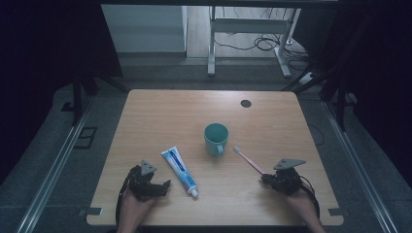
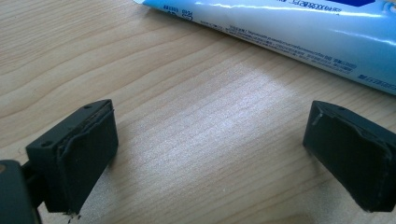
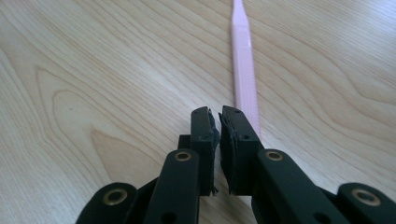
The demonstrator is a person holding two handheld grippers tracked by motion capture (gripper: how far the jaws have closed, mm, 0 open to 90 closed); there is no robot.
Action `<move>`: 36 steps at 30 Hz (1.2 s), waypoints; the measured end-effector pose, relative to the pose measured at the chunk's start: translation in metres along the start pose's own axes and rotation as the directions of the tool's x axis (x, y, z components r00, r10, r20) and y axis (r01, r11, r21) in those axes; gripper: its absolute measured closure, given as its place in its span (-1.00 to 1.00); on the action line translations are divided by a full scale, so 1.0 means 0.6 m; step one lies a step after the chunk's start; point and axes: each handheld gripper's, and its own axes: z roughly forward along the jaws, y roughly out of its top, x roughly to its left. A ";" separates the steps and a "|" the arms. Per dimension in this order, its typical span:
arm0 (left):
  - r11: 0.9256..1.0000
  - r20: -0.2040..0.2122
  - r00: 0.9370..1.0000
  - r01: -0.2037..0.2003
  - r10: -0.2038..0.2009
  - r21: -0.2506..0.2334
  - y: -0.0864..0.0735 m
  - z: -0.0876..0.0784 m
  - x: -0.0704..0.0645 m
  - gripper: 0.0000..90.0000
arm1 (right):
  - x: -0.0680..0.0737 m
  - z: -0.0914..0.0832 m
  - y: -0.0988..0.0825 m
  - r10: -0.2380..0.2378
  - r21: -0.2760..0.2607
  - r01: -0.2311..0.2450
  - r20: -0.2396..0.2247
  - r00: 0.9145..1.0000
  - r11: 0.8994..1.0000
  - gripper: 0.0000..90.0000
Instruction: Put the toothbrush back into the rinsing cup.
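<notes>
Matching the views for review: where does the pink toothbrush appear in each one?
High view: toothbrush right of centre, slanting from beside the cup to the right gripper.
Left gripper view: not in it.
Right gripper view: upper centre-right, running under the shut jaws.
Shared landmark: the wooden table.

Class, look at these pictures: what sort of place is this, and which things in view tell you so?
Probably a lab or workshop set up for recording, not a bathroom. A bare wooden table holds staged washroom items: a toothpaste tube, a teal cup and a pink toothbrush. Loose cables and a metal frame stand behind.
</notes>
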 end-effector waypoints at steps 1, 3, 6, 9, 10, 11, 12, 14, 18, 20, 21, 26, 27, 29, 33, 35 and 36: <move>1.000 0.000 1.000 0.000 0.000 0.000 0.000 0.000 0.000 -0.93 | -0.001 -0.002 0.000 0.004 0.006 -0.004 0.003 1.000 1.000 0.82; 1.000 0.000 1.000 0.000 0.000 0.000 0.000 0.000 0.000 -0.93 | 0.000 -0.003 0.001 0.001 0.016 -0.001 -0.005 1.000 1.000 0.80; 1.000 0.000 1.000 -0.001 0.001 0.000 0.000 0.000 0.000 -0.93 | 0.002 -0.006 0.003 -0.002 0.020 0.002 -0.007 1.000 1.000 0.77; 1.000 0.000 1.000 -0.001 0.001 0.000 0.000 0.000 0.000 -0.93 | 0.002 -0.014 0.010 -0.012 0.019 0.012 0.004 1.000 1.000 0.72; 1.000 0.000 1.000 0.000 0.000 0.000 0.000 0.000 0.000 -0.93 | 0.001 -0.017 0.013 -0.015 0.021 0.015 0.010 1.000 1.000 0.71; 1.000 0.000 1.000 -0.001 0.001 0.001 0.000 0.000 0.000 -0.93 | 0.000 -0.020 0.016 -0.018 0.025 0.017 0.016 1.000 1.000 0.69; 1.000 0.000 1.000 0.002 -0.002 -0.001 0.000 0.000 0.000 -0.93 | -0.004 -0.025 0.024 -0.024 0.047 0.023 0.023 0.999 0.999 0.63; 1.000 0.000 1.000 0.003 -0.003 -0.001 0.000 0.000 0.000 -0.93 | -0.006 -0.026 0.028 -0.024 0.063 0.023 0.024 0.999 0.998 0.60; 1.000 0.000 1.000 0.004 -0.004 0.000 0.000 0.000 0.000 -0.93 | -0.013 -0.022 0.044 -0.038 0.144 0.034 0.026 0.999 0.989 0.52; 1.000 0.000 1.000 0.004 -0.004 0.000 0.000 0.000 0.000 -0.93 | -0.018 -0.014 0.057 -0.033 0.199 0.028 0.023 0.999 0.980 0.49; 1.000 0.000 1.000 0.004 -0.004 0.000 0.000 0.000 0.000 -0.93 | -0.020 -0.011 0.062 -0.034 0.213 0.028 0.022 0.999 0.977 0.47; 1.000 0.000 1.000 0.004 -0.004 0.000 0.000 0.000 0.000 -0.93 | -0.023 0.003 0.090 -0.025 0.298 0.021 0.009 1.000 0.954 0.42; 1.000 0.000 1.000 0.004 -0.004 0.000 0.000 0.000 0.000 -0.93 | -0.023 0.003 0.090 -0.025 0.298 0.021 0.009 1.000 0.954 0.42; 1.000 0.000 1.000 0.004 -0.004 0.000 0.000 0.000 0.000 -0.93 | -0.022 0.008 0.103 -0.033 0.324 0.029 0.007 0.999 0.945 0.41; 1.000 0.000 1.000 0.004 -0.004 0.000 0.000 0.000 0.000 -0.93 | -0.020 0.021 0.125 -0.040 0.385 0.037 -0.001 0.999 0.922 0.39; 1.000 0.000 1.000 0.004 -0.004 0.000 0.000 0.000 0.000 -0.93 | -0.019 0.031 0.133 -0.044 0.421 0.039 0.001 0.999 0.906 0.38; 1.000 0.000 1.000 0.004 -0.004 0.000 0.000 0.000 0.000 -0.93 | -0.018 0.035 0.137 -0.046 0.438 0.041 0.001 0.999 0.898 0.38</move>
